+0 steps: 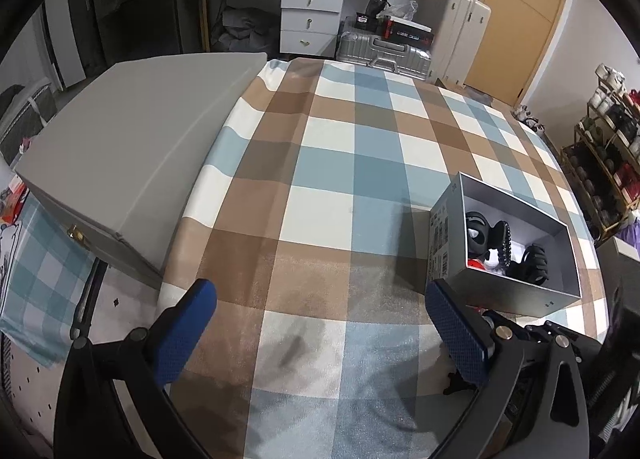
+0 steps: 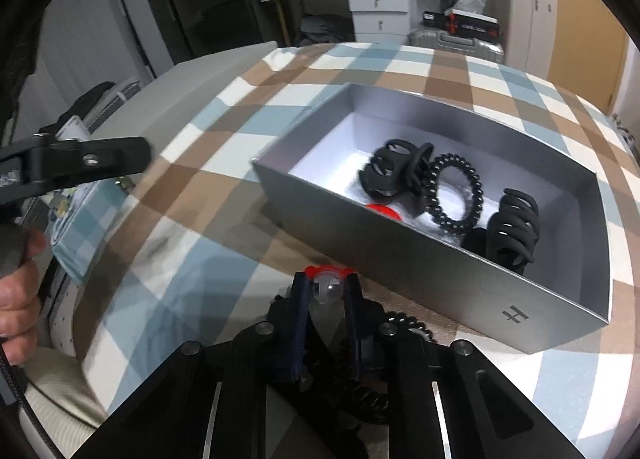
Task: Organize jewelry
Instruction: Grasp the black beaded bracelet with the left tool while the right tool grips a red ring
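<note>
Silver box (image 2: 400, 255) on checked cloth (image 1: 340, 163) holds black hair clips. Right gripper (image 2: 328, 291) pinches a red-and-clear piece (image 2: 329, 283); left gripper (image 1: 320, 323) spread, empty.

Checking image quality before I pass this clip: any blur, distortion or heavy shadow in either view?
Left wrist view: sharp, fisheye bends the checked cloth; soft shadows near the tongs. Right wrist view: motion blur on cloth and box; black corner vignette in both.
</note>
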`<state>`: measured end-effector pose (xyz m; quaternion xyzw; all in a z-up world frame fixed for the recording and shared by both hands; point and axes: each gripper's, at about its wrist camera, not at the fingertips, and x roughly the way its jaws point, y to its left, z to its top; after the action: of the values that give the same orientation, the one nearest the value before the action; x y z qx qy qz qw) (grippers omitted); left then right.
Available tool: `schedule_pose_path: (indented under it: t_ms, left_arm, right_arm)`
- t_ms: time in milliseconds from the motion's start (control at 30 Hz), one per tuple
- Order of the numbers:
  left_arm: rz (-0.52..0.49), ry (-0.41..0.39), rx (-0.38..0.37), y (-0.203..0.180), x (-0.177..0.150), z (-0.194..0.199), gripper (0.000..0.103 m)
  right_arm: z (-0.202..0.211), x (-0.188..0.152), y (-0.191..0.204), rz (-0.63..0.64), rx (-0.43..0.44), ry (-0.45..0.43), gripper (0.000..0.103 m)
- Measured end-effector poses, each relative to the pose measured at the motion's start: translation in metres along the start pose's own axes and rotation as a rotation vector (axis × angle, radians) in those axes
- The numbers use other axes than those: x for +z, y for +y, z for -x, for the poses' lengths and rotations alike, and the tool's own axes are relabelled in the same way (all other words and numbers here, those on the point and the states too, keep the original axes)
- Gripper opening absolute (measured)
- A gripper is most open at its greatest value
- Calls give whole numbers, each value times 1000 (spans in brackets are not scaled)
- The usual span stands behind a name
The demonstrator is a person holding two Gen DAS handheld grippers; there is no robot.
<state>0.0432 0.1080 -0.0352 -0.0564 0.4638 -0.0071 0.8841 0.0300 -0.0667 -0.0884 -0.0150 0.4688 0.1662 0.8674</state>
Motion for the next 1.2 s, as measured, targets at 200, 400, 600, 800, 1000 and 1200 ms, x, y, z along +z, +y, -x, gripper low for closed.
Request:
schedule_pose_path:
  t_ms: [200, 400, 600, 800, 1000, 1200]
  left_arm:
    - [-26, -4, -58, -6, -4, 2, 102]
    - [-68, 26, -188, -27, -11, 0, 102]
    - [-233, 68, -303, -77, -29, 3, 102]
    - [-353, 107, -338, -117, -44, -4, 101]
    - [-429, 137, -291, -138, -52, -22, 101]
    - [-438, 178, -286, -143, -55, -37, 87]
  right_arm:
    - [38, 0, 8, 49, 31, -111, 16]
    - [88, -1, -29, -35, -2, -234, 17]
    - [130, -13, -71, -149, -66, -326, 17]
    - [154, -21, -83, -187, -75, -391, 17]
    - [158, -22, -84, -188, -49, -393, 17]
    - [157, -23, -87, -192, -14, -384, 17]
